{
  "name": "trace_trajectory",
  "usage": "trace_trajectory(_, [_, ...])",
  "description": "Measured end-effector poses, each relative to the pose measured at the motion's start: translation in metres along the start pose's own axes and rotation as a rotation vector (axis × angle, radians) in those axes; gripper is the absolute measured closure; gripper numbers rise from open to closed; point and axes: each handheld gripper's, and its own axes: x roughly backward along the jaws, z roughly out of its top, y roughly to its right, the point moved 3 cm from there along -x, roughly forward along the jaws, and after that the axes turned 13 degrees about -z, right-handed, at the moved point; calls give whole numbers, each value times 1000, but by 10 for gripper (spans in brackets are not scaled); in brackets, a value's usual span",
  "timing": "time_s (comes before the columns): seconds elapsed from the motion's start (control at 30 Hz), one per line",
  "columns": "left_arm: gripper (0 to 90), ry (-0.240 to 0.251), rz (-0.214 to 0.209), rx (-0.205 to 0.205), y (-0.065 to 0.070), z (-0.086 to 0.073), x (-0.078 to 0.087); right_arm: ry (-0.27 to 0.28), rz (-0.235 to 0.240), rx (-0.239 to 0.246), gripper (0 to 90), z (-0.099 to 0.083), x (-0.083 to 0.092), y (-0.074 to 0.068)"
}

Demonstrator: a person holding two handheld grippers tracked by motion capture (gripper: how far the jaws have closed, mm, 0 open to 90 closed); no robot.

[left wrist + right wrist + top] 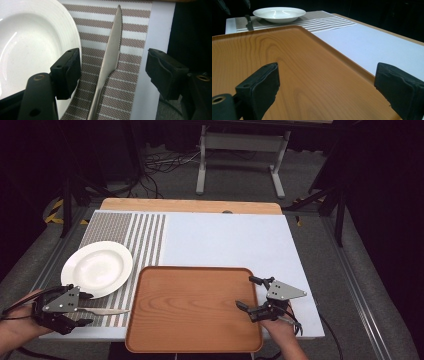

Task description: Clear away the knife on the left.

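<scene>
Left gripper (pixel 85 309): jaws apart, straddling a table knife (pixel 110 62) without pressing on it; the blade lies in the gap between them, clear of both pads in the left gripper view. The knife rests flat on a striped placemat (pixel 130 50), just beside the white plate (pixel 97 268), its tip pointing toward the wooden tray (pixel 195 307). Whether the handle end touches the plate rim cannot be judged, as the near jaw hides that part. Right gripper (pixel 249 292): jaws wide apart, one over the tray's floor and one beyond its right rim, nothing clamped between them. The tray sits just right of the plate, overlapping the placemat's edge, on the white surface (pixel 225 240).
</scene>
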Motion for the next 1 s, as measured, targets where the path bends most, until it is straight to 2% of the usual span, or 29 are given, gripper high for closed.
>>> trace_trajectory(0.3, [393, -80, 2, -27, -1, -10, -6, 4, 5, -1, 70, 0, 0, -1])
trace_trajectory(0.5, [414, -167, 18, -29, -3, -17, -11, 8, 8, -2, 70, 1, 0, -1])
trace_trajectory(0.6, [473, -182, 7, -31, -5, -19, -11, 9, 12, 0, 72, 1, 0, -1])
trace_trajectory(0.7, [491, -190, 6, -32, -7, -21, -11, 16, 17, 2, 73, 1, 1, -1])
trace_trajectory(0.8, [503, -229, 3, -41, -10, -23, -13, 18, 21, 2, 73, 1, 1, -2])
trace_trajectory(1.0, [553, -266, -16, -46, -15, -26, -16, 21, 26, 0, 73, 2, 2, -2])
